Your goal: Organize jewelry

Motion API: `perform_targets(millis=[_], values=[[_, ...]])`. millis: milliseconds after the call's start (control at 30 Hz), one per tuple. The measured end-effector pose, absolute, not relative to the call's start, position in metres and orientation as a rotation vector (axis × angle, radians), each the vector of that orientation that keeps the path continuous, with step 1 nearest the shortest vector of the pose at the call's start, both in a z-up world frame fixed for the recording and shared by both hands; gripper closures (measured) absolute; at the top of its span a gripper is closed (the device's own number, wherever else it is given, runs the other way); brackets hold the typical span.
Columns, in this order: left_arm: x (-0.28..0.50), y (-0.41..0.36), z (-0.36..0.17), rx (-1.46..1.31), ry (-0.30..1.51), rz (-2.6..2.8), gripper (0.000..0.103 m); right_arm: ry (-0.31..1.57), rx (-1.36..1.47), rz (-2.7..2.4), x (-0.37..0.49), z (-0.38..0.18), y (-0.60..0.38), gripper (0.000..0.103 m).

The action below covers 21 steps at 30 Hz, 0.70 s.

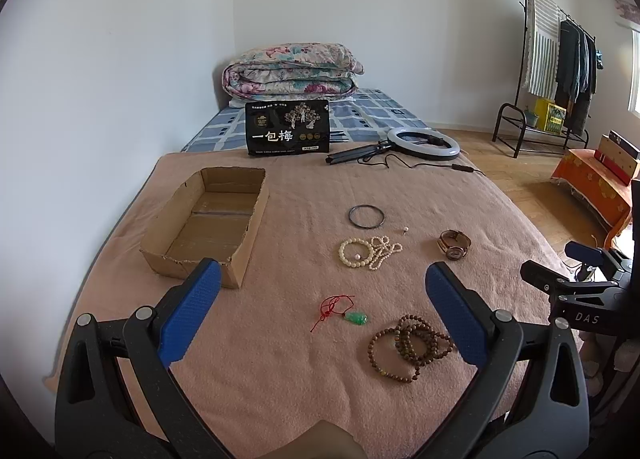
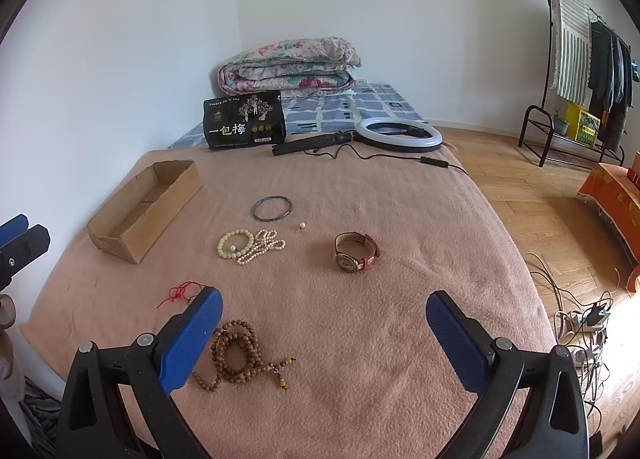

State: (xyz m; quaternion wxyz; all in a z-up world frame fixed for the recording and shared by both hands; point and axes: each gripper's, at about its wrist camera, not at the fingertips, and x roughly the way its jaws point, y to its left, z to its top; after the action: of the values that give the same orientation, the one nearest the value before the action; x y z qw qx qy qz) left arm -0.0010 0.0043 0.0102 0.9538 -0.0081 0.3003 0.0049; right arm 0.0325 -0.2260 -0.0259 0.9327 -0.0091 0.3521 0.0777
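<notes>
Both grippers hover above the bed w/ nothing held: left gripper (image 1: 322, 307) has its fingers (image 1: 188, 319) spread wide, and so does the right gripper (image 2: 324, 339), fingers (image 2: 456, 343) fully apart, no item between the pads. Prob. a start pose, tilted down so each cam sees the whole layout before picking.

Jewelry is scattered loose on the pink blanket (image 1: 280, 379), well apart from each other, likely so each piece can be pinched w/o snagging a neighbour. Cardboard box (image 1: 208, 219) sits open and empty at the left, near the wall side – looks like the drop spot.

Pieces: jade pendant on red cord (image 1: 354, 317) nearest the left gripper; brown bead strand (image 2: 240, 351) just beside the right gripper's left finger; white bead bracelets (image 1: 368, 253) bunched mid-bed, touching; dark bangle (image 1: 366, 216) beyond them; small pearl stud (image 2: 302, 225) alone; watch (image 2: 355, 252) over to the right.

Far end: black snack bag (image 1: 287, 128) upright, ring light (image 1: 423, 144) lying flat – not part of the job, I'd say
</notes>
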Motion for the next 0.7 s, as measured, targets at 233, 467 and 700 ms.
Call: perform_targets(millis=[233,467,700], values=[[-0.0015,0.0045,0.011,-0.017,0.608,0.01,0.0,0.723,-0.021,0.157,0.0327,-0.0259,-0.2252,0.0],[-0.0024,0.0036,0.0104,-0.016,0.606,0.011,0.0,0.724,-0.019,0.156,0.0329,-0.0281,-0.2247,0.0],[-0.0027,0.0035,0.01,-0.017,0.603,0.012,0.0,0.726,-0.021,0.156,0.0332,-0.0283,-0.2243,0.0]])
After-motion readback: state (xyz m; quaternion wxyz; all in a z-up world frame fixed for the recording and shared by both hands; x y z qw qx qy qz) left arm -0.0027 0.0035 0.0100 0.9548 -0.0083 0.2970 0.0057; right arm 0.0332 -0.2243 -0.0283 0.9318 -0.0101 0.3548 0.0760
